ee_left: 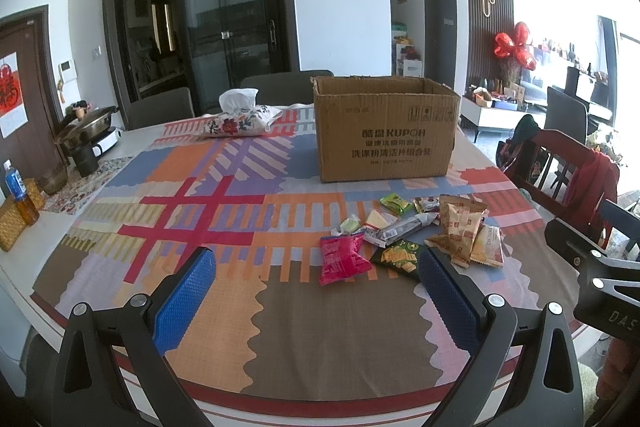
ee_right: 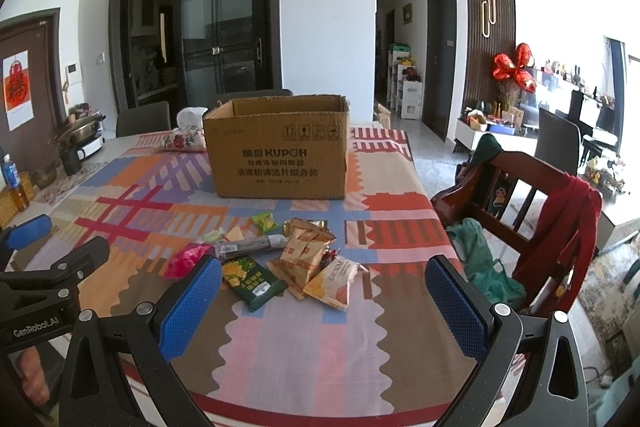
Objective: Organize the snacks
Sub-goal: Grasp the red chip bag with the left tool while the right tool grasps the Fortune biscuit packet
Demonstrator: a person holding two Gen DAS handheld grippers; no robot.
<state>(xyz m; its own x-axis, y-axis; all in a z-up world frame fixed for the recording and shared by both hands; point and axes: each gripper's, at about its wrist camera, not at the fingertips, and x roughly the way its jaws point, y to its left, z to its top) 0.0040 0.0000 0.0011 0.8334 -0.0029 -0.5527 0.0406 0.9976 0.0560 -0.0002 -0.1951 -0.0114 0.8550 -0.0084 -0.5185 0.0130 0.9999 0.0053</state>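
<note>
Ahead, snacks point(ee_right: 280, 263) beyond the right gripper's point(ee_right: 324, 303) spread fingers point(ee_right: 190, 307).

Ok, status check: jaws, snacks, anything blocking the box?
Left gripper and right gripper: jaws open, empty. Snack packets piled on the tablecloth, none gripped. Cardboard box open behind them, path clear.

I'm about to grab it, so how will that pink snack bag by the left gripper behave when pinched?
The pink snack bag looks puffed and crinkled, so probably light and squashy. Its glossy film may slip between the pads. Lying flat on the tablecloth, it likely won't roll.
</note>
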